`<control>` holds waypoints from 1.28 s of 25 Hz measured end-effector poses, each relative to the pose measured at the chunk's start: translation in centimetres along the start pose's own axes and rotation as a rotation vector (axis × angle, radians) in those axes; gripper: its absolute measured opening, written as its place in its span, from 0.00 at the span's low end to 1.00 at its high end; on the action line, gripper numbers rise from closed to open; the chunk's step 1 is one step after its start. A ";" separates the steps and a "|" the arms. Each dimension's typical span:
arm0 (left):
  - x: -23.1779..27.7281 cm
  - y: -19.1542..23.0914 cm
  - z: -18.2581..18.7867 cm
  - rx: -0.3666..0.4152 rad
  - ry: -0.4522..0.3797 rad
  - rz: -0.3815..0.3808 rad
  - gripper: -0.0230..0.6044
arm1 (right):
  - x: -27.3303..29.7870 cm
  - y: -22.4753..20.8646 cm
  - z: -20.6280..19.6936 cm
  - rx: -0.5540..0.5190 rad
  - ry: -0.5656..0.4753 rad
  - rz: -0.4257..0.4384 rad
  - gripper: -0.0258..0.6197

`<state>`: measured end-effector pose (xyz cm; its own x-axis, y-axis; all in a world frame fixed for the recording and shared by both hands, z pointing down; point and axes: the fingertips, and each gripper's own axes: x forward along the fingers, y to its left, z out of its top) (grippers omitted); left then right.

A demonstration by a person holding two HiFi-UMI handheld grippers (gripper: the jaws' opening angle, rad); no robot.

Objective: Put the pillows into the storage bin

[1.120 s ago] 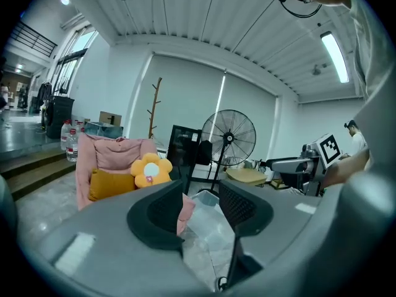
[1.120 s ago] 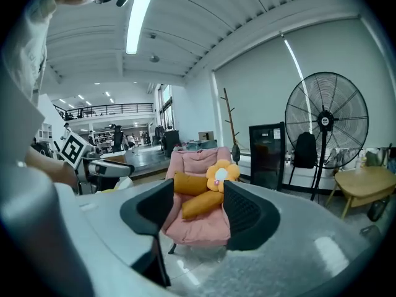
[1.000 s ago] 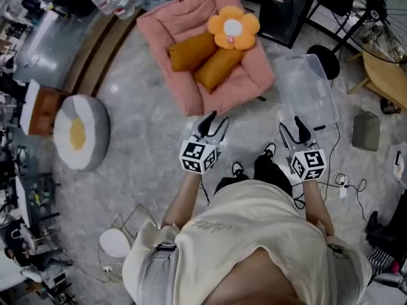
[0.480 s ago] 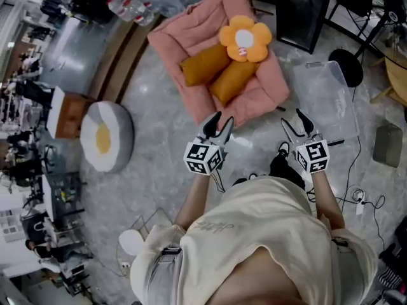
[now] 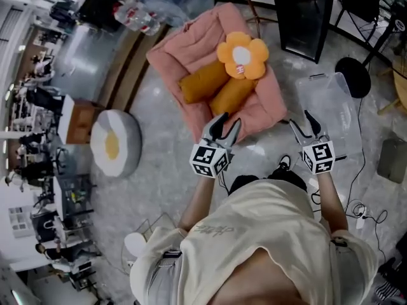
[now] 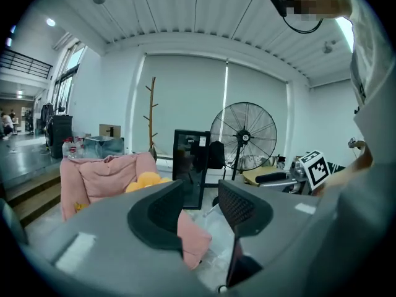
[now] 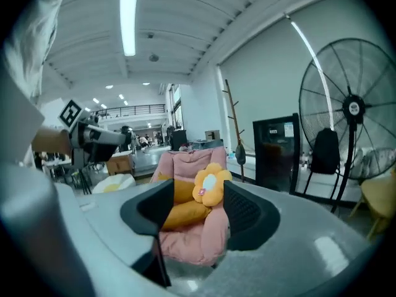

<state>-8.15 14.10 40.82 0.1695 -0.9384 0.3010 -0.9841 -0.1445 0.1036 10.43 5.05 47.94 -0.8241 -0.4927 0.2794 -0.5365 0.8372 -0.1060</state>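
The left gripper (image 5: 227, 121) and right gripper (image 5: 302, 121) have advanced to the pink armchair (image 5: 184, 49) and the clear storage bin (image 5: 334, 110) on the floor beside it. Each gripper's jaws stand apart, holding nothing. Two orange pillows (image 5: 205, 81) and a flower pillow (image 5: 241, 54) lie on the armchair seat.

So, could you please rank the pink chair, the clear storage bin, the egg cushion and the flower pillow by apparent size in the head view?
1. pink chair, clearly largest.
2. clear storage bin and egg cushion look about alike; I would not rank them.
3. flower pillow, smallest.
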 end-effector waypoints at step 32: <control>21.4 15.8 3.0 -0.082 0.009 -0.179 0.34 | 19.7 -10.3 4.9 0.055 0.174 -0.092 0.43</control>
<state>-20.19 -9.24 46.09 0.3425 -0.8971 0.2792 -0.9305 -0.2828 0.2328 -1.17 -14.41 49.86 -0.7301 -0.5142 0.4502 -0.6212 0.7739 -0.1235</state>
